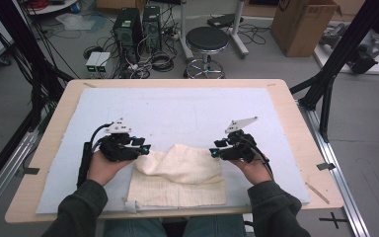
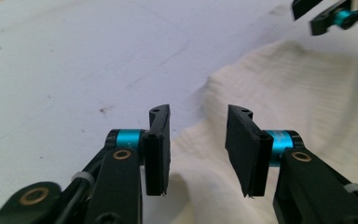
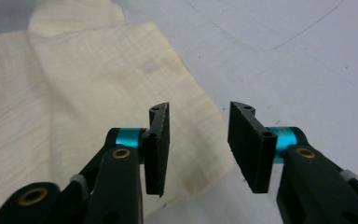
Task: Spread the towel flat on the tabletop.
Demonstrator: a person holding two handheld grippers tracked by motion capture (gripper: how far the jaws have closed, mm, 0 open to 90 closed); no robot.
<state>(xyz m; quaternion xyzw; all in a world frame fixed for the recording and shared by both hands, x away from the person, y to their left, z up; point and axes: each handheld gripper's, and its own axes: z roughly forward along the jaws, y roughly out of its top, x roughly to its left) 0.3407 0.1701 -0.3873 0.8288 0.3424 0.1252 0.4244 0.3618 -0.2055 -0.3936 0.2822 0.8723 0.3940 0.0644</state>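
Note:
A cream cloth (image 1: 177, 173) lies folded and rumpled on the pale blue mat (image 1: 177, 113) near the table's front edge. My left gripper (image 1: 145, 148) hovers at the cloth's left edge, its jaws apart with nothing between them. In the left gripper view the left gripper (image 2: 198, 149) stands over the cloth (image 2: 284, 93) edge. My right gripper (image 1: 213, 152) is at the cloth's right edge, also open and empty. The right gripper view shows the right gripper (image 3: 198, 149) above the corner of the cloth (image 3: 74, 93).
The wooden table (image 1: 296, 113) extends beyond the mat on all sides. A strip of tape (image 1: 318, 192) lies at its front right corner. Behind the table stand a stool (image 1: 206, 42), computer towers (image 1: 138, 24) and a cardboard box (image 1: 303, 24).

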